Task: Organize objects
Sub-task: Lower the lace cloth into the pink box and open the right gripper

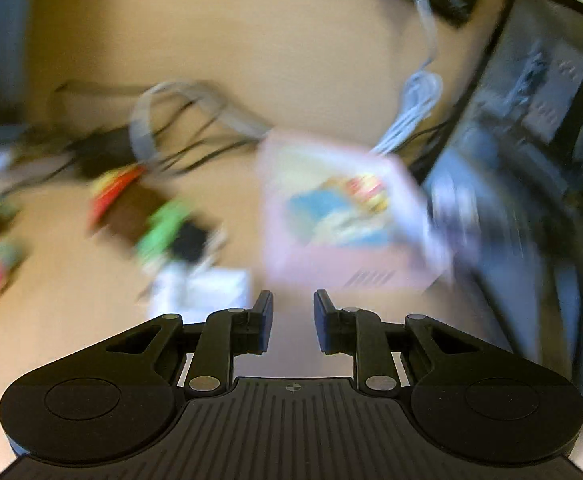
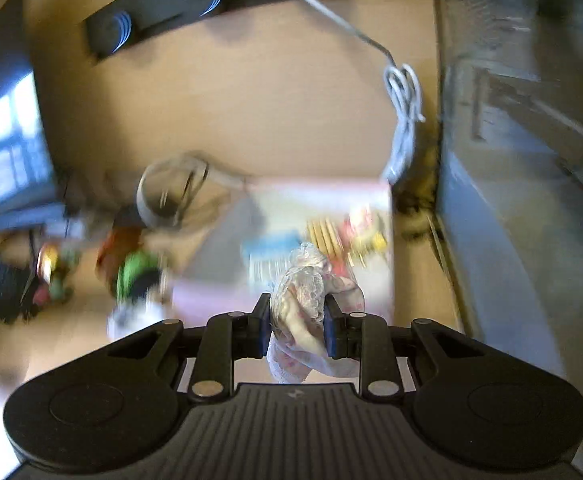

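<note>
The right gripper [image 2: 297,322] is clenched on a crumpled, lace-patterned pouch [image 2: 303,304], held above the pink box [image 2: 291,216] on the bench [image 2: 231,100]; the left gripper [image 1: 293,320] is drawn in, empty; the box's print is perhaps lettering, blurred beyond reading.

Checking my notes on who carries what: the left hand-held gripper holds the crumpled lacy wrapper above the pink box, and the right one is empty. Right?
Not quite: the sides are swapped. The right wrist view shows the right hand-held gripper shut on the crumpled lacy wrapper above the pink box. The left wrist view shows the left hand-held gripper with nothing between its fingers.
</note>
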